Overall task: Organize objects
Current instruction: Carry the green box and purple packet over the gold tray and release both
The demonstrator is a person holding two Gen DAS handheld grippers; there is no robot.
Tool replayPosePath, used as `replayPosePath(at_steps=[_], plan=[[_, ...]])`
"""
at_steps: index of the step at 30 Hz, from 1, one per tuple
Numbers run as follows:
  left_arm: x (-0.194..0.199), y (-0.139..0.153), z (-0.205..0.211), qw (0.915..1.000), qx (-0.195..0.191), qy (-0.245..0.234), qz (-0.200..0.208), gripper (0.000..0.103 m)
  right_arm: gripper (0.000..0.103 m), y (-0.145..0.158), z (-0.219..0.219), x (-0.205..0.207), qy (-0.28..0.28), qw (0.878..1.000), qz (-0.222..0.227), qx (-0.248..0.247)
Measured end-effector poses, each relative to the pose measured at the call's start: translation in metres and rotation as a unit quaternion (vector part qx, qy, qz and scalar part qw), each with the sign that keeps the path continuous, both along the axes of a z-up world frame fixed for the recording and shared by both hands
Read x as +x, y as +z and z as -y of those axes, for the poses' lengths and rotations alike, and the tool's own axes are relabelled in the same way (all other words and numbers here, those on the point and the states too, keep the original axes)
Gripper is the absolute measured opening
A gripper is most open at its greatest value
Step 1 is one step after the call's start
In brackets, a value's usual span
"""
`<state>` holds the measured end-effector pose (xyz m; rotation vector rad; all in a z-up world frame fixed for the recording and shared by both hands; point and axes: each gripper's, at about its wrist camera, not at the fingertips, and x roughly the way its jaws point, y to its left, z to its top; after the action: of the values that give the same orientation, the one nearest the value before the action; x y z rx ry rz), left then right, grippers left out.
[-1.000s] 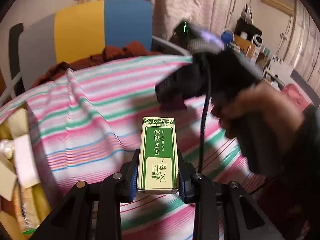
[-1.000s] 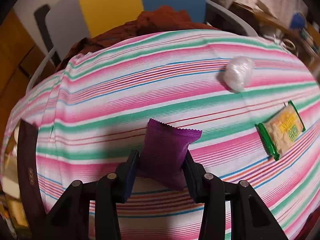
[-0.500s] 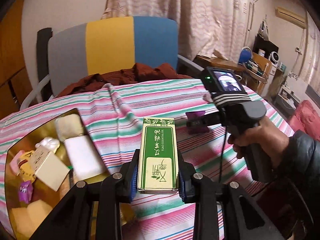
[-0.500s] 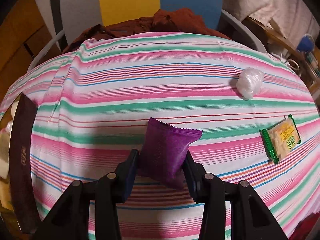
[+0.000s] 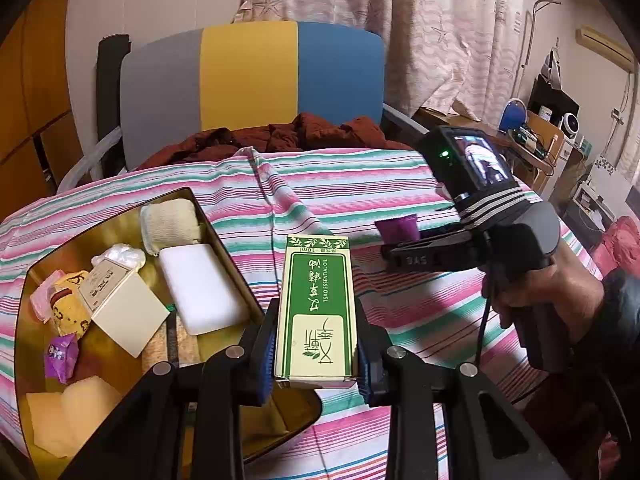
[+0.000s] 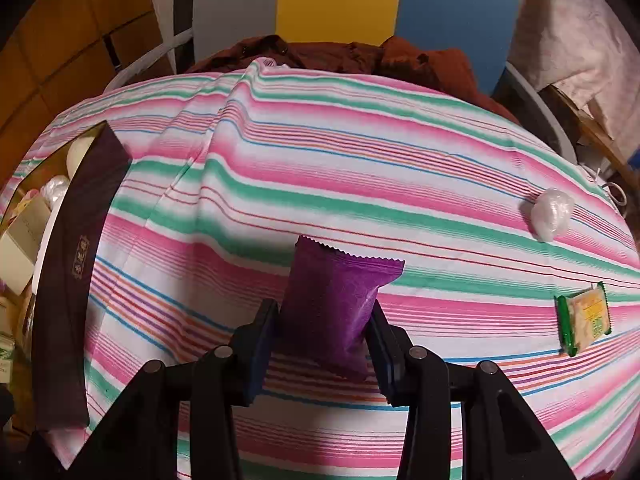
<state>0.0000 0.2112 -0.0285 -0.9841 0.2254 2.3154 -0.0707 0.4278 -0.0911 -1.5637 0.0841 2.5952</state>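
**Both tools loaded, tin within reach**

The left tool [image 5: 316, 354] is clamped on a tall green-and-cream cardboard essential-oil box [image 5: 317, 312], its blue pads pressing the two narrow sides so the printed face stays up and the carton sits square between them. It hangs over the near right corner of the open gold metal tin [image 5: 224, 248], which lies on the striped pink, green and white cloth of the counter [image 5: 400, 312]. That position looks chosen for a drop into the tin, where a white foam block [image 5: 202, 290], a cream box [image 5: 124, 308] and small wrapped bits already lie.

The right tool [image 6: 324, 340] is closed on a purple foil snack packet [image 6: 340, 304], gripped low on its body with the crimped top edge free, held clear above the cloth. Still loose on the counter are a green-edged cracker pack [image 6: 586, 318] and a clear-wrapped white ball [image 6: 550, 212], well apart from the tin. My guess is both held items go into the tin next.
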Motion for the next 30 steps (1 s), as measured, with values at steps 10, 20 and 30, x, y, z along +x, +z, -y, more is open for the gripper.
replayPosePath(at_steps=[10,20,30], plan=[[-0.006,0.001,0.022,0.9998,0.003,0.021,0.003,0.031,0.044,0.012,0.006,0.003,0.004,1.000,-0.023,-0.008],[-0.014,0.001,0.048,0.9988,0.008,0.047,0.010,0.031,0.044,0.009,0.030,0.002,0.040,0.999,-0.011,0.010],[-0.027,0.005,0.109,0.9945,0.021,0.102,0.013,0.031,0.044,0.001,0.029,0.001,0.025,0.999,0.010,0.025]])
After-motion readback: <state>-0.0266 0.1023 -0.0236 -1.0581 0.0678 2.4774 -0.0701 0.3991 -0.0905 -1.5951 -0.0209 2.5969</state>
